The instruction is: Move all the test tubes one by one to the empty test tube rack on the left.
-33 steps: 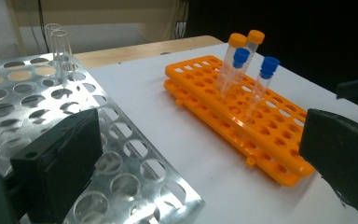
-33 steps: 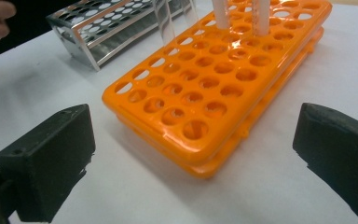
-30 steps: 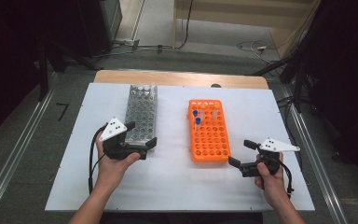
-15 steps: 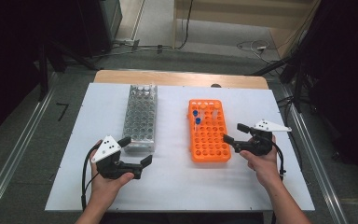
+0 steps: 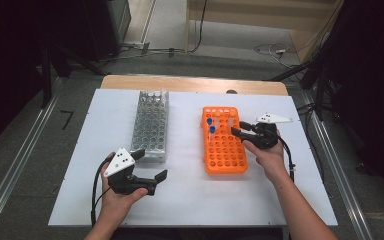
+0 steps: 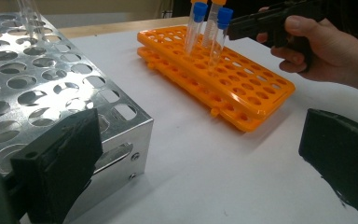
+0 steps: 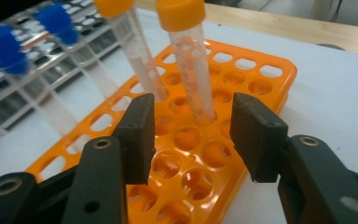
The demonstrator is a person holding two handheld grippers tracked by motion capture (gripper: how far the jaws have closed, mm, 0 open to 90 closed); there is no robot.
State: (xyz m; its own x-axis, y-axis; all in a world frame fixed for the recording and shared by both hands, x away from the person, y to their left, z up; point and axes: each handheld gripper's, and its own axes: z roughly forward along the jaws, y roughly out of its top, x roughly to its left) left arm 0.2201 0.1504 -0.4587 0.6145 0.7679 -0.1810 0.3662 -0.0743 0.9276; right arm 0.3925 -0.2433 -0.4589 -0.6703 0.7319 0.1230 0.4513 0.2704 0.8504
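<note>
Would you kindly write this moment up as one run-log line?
right claw: jaws just closing, straddling orange-capped tube, no contact | orange rack: holds tubes | left claw: open, beside metal rack

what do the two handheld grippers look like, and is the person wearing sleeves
Both the left gripper and right gripper are black, with two flat rectangular jaws, a pale three-cornered top plate with dark dots, and a trailing black cable. Forearms are bare, no sleeves.

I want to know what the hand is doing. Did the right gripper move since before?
Yes. The right gripper went up the picture along the orange rack, from its near corner to the tubes, its jaws closing, nothing gripped yet.
</note>
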